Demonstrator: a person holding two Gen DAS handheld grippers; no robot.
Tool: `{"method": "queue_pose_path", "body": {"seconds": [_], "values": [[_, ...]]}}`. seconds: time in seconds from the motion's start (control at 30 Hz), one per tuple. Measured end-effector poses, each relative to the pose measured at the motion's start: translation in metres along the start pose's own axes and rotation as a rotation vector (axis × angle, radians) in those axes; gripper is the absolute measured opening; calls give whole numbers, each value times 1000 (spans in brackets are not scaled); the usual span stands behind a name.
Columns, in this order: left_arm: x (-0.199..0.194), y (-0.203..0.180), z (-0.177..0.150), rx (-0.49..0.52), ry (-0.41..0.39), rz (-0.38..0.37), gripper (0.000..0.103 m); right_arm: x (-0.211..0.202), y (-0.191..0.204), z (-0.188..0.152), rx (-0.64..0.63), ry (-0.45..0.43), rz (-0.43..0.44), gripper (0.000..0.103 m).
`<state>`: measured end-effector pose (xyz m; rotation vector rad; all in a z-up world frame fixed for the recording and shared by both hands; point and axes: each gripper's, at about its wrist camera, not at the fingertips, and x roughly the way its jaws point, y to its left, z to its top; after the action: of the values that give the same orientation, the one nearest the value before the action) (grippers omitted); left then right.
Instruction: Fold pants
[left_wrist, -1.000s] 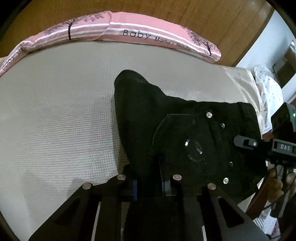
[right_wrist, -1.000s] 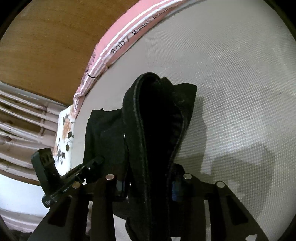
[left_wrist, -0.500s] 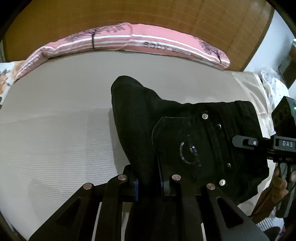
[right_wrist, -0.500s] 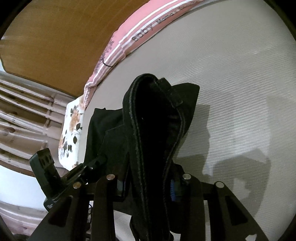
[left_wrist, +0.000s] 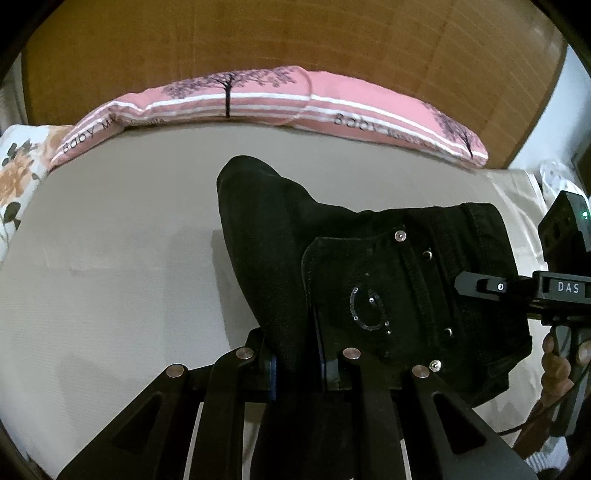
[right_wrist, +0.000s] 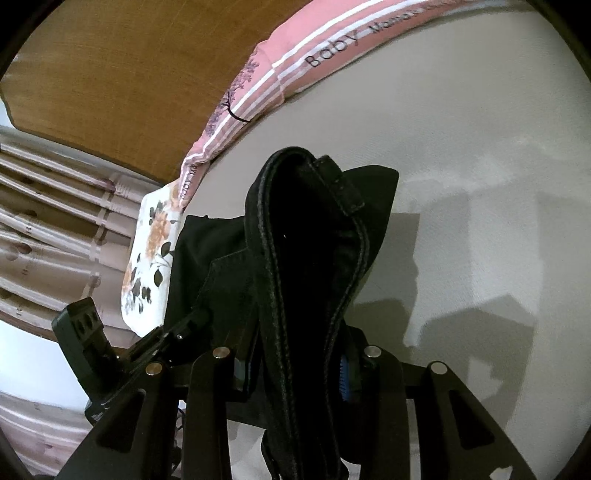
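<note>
Black pants with rivets and a sequin pocket hang between my two grippers, lifted above the beige bed. My left gripper is shut on a fold of the black pants. My right gripper is shut on the thick waistband, which stands up between the jaws. The right gripper also shows at the right edge of the left wrist view, and the left gripper at the lower left of the right wrist view. The lower part of the pants is hidden below the grippers.
A pink striped pillow lies along the wooden headboard. A floral pillow sits at the bed's left end, also in the right wrist view. Curtains hang beyond it.
Both grippers have risen and tilted up with the pants: more headboard, the floral pillow and the curtains have come into view. The grips are unchanged.
</note>
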<state>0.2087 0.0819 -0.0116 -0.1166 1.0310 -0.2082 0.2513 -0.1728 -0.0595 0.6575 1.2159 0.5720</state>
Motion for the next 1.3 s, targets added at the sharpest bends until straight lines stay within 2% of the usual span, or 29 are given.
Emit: {"method": "queue_pose_path", "body": {"seconds": [0.47,0.73,0.83,0.93,1.0,1.1,1.13,1.23,1.3], "values": [[36,43,70,-31,-25,15,15,50,22,75,-32,3,-5,31],[66,68,82,-62,8,17,16,73,21,95,-32,-3,-20,31],[84,79,73,-66,37,27,22,84,14,94,-71,-13,-113,32],[93,86,64,-69,21,34,35,95,12,89,-126,-31,-226,43],[95,88,61,-64,6,38,37,99,10,85,-155,-55,-264,54],[95,87,59,-56,-13,59,48,100,9,83,-172,-80,-284,56],[95,87,58,-52,-18,81,55,100,11,82,-193,-90,-298,56],[87,84,55,-54,-19,122,56,96,18,76,-228,-87,-348,62],[81,79,52,-40,-19,161,56,92,21,68,-236,-79,-366,63]]}}
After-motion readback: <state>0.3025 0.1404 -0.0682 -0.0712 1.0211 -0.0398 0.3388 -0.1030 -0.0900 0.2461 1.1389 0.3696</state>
